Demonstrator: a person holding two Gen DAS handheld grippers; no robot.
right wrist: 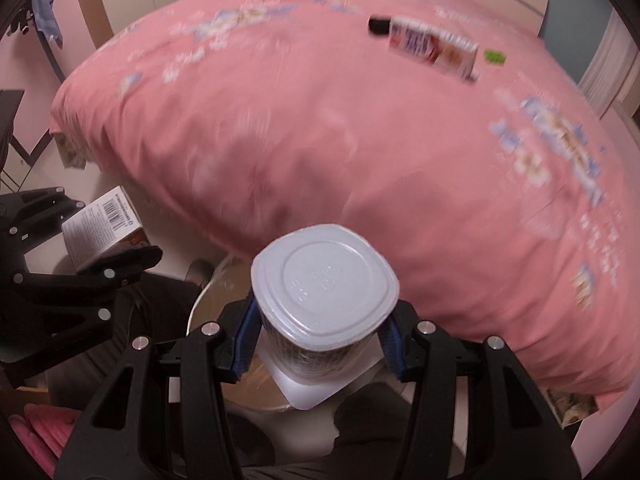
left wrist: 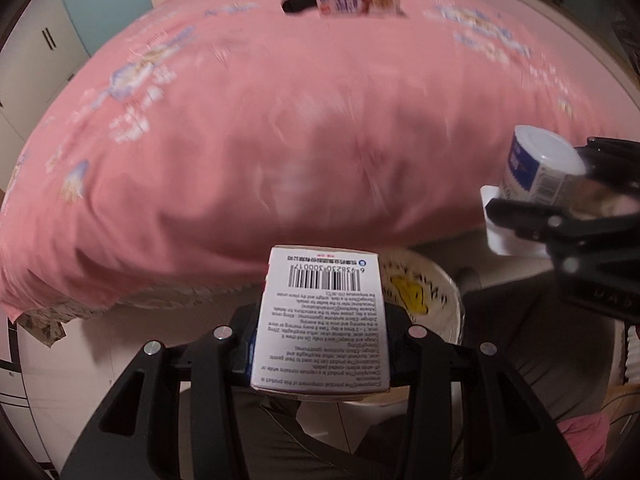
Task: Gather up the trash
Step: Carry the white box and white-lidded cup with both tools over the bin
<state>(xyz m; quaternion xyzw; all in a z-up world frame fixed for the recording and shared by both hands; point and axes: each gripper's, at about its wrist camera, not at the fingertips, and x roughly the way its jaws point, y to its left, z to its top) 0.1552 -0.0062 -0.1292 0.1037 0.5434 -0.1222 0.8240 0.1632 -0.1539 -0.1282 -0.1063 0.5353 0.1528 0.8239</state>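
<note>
Beside a pink floral bedspread (left wrist: 280, 140), the left gripper (left wrist: 320, 344) clamps a white printed carton (left wrist: 324, 320); the right gripper (right wrist: 316, 344) grips a white plastic bottle (right wrist: 324, 292).

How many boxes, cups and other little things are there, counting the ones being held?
Boxes: 2, the held box and the box on the bed
Cups: 1, the held cup
Black thing: 1
Green thing: 1
Total: 5
</note>
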